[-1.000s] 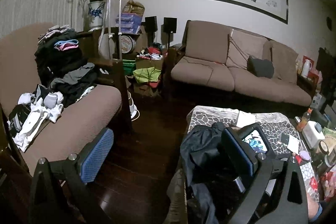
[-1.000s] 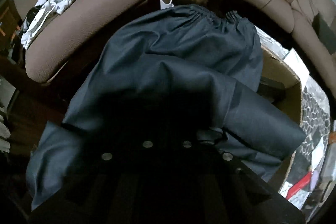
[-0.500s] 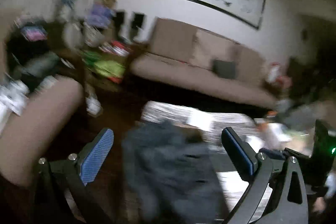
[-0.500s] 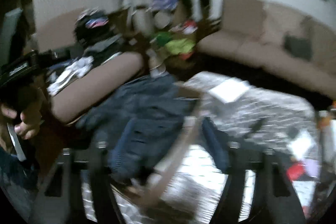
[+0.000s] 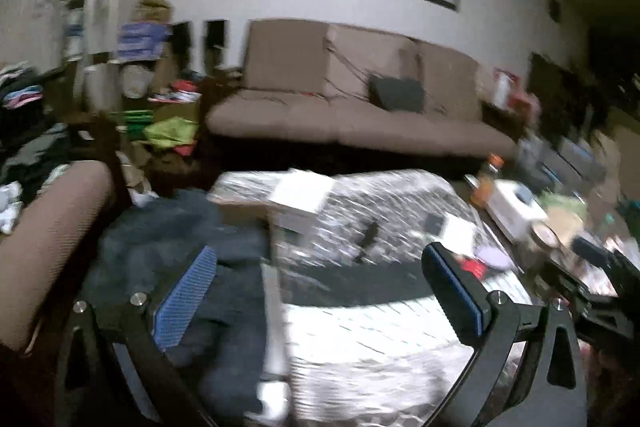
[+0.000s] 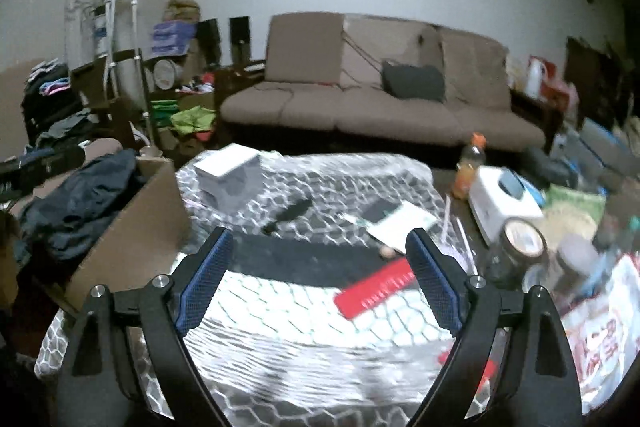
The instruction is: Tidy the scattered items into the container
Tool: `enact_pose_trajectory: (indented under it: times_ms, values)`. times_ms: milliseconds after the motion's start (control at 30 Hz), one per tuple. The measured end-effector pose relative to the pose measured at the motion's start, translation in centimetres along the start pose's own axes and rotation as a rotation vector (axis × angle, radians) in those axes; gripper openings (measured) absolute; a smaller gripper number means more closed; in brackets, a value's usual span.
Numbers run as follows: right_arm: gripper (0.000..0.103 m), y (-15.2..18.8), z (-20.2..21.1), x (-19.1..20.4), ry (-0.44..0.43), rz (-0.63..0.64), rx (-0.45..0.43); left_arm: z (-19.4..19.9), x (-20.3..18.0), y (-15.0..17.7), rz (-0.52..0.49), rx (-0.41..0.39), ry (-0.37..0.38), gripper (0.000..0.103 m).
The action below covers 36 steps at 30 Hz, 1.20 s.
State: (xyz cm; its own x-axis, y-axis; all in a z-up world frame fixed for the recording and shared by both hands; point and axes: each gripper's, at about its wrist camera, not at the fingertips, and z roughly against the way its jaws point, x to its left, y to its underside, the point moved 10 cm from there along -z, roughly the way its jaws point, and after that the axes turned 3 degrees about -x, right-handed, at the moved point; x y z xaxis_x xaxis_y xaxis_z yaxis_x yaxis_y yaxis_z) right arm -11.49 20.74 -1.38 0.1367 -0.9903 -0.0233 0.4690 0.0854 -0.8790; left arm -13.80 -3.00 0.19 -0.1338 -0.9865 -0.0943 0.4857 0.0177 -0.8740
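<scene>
1. Cardboard box [image 6: 132, 227], the container, is seen at the left edge of the table [image 6: 320, 327]; its plain brown wall is shown in the right wrist view, while its base is cut off by the frame of the gripper.
2. A dark blue garment [image 6: 80, 199], soft and heavily creased, is heaped in the box and hangs over its rim; in the left wrist view it [image 5: 168, 239] is blurred, and the box edges can hardly be made out.
3. The left gripper [image 5: 320, 287] is held with its jaws spread wide and nothing between the blue ribbed pads [image 5: 184, 299].
4. The right gripper [image 6: 318, 279] is likewise spread apart and empty above the table.
5. The table is covered by a cloth with a grey-and-white hexagon pattern, smeared by motion in both views.
6. Scattered on the cloth are a long black strip [image 6: 304, 259], a flat red ruler-like piece [image 6: 374, 289], a small black stick-shaped object [image 6: 290, 213], a white carton [image 6: 228, 171] and a sheet of paper [image 6: 404, 221].
7. Jars, a bottle with an orange cap [image 6: 470, 167] and a white appliance [image 6: 504, 203] crowd the right side; their labels cannot be read.
8. A brown fabric sofa [image 6: 380, 107] is seen behind the table.
</scene>
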Motion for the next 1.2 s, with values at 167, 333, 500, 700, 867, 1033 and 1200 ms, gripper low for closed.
enact_pose_trajectory:
  times_ms: [167,333,500,700,867,1033,1200]
  values:
    - [0.087,2.0,1.2,-5.2,0.027,-0.036,0.026,-1.4,-3.8,1.8,-0.056,0.013,-0.008,0.103]
    - [0.087,3.9,1.3,-8.4,0.06,-0.038,0.056,-3.1,-5.5,3.8,-0.109,0.068,-0.023,0.103]
    - [0.087,5.4,1.0,-10.8,0.071,-0.065,0.103,-4.6,-6.4,5.6,-0.114,0.115,-0.029,0.103]
    - [0.087,5.4,1.3,-13.3,0.093,-0.103,0.109,-5.2,-6.7,6.4,-0.117,0.135,-0.019,0.103]
    - [0.087,5.7,1.5,-14.9,0.099,-0.14,0.118,-5.3,-6.8,6.5,-0.12,0.136,-0.001,0.103]
    - [0.087,6.2,1.4,-15.1,0.089,-0.162,0.133,-5.5,-7.4,6.9,-0.151,0.147,-0.008,0.103]
    - [0.087,6.3,1.3,-13.2,0.083,-0.114,0.138,-5.4,-7.3,7.4,-0.146,0.168,-0.057,0.103]
